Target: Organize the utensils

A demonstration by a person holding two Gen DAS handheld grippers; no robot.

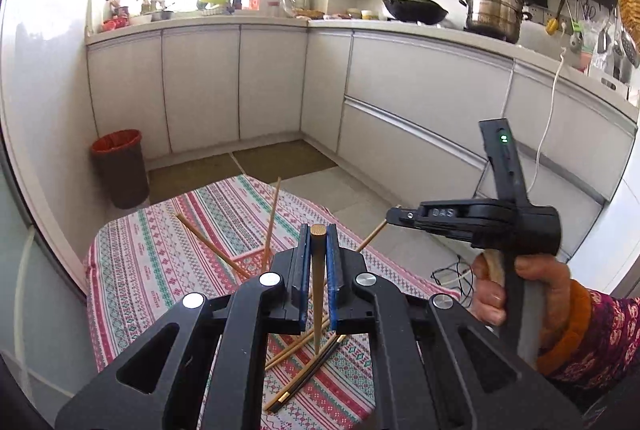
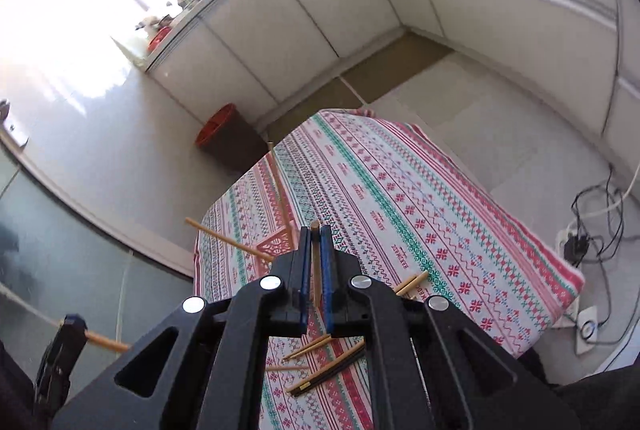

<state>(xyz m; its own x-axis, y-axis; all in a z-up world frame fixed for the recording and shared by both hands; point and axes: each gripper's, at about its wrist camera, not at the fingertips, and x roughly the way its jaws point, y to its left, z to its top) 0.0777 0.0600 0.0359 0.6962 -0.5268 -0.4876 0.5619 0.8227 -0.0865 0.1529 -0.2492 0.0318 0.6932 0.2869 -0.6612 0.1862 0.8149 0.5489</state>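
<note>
Left gripper (image 1: 318, 242): jaws closed on one bamboo chopstick (image 1: 318, 294), long axis running along the fingers, blunt end at 12 o'clock at the fingertips, thin end at 6 o'clock above the tabletop (image 1: 132, 270). Right gripper (image 2: 315, 242): jaws closed on a second bamboo chopstick (image 2: 316, 270), same alignment, blunt end just past the fingertips. Both held clear of the patterned cloth. Seen from the left wrist, right gripper at 3 o'clock, with a stick tip showing toward 9 o'clock from its nose. Loose chopsticks (image 2: 308, 348) on the cloth at 6 o'clock below both grippers, beside a dark pair with gold bands (image 2: 328, 370) lying diagonally; two further stick ends (image 2: 412, 282) at 4 o'clock in the right view. Small red perforated holder (image 2: 276, 244) at 10 o'clock just ahead of the right jaws, with two sticks (image 1: 272, 222) leaning out of it at splayed angles. Judged next requirement: bring thin ends down into the holder, right gripper apparently nearer. Possible obstruction: leaning sticks crossing the holder mouth. Trash bin (image 1: 120, 166) on the floor, well apart.
</note>
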